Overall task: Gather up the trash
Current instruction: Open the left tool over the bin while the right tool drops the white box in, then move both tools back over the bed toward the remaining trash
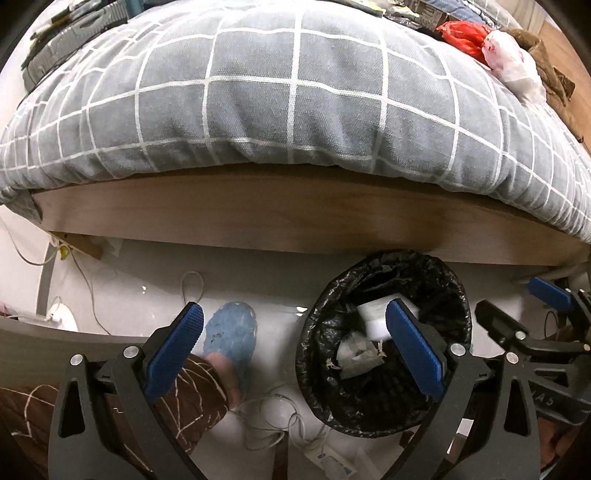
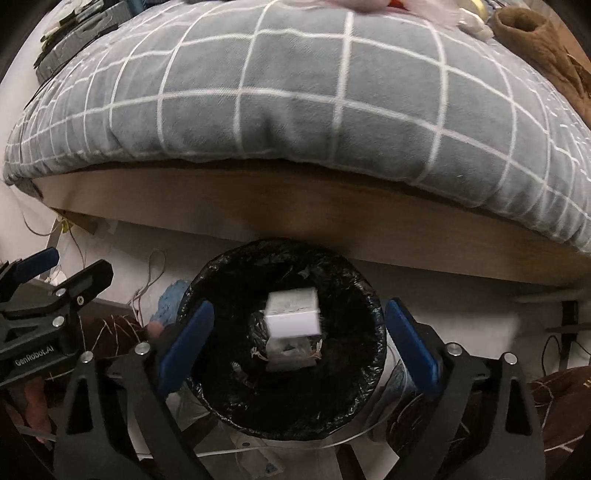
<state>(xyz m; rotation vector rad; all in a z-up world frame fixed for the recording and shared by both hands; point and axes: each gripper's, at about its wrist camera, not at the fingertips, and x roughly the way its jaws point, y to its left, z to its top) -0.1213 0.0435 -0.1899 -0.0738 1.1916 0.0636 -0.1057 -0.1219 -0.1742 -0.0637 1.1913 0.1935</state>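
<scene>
Right gripper (image 2: 299,347) pointed steeply down, jaws spread wide, nothing pressed between the blue pads (image 2: 186,347). Left gripper (image 1: 295,354) same steep downward pitch, jaws also wide apart, pads (image 1: 173,354) clear of any contact. Both side by side, close, at similar height: right gripper at the right edge of the left wrist view, left gripper at the left edge of the right wrist view.

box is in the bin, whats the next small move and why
Probably lift the right gripper off the bin: it is open and empty, the white box is inside, and a red bag still lies on the bed.
</scene>
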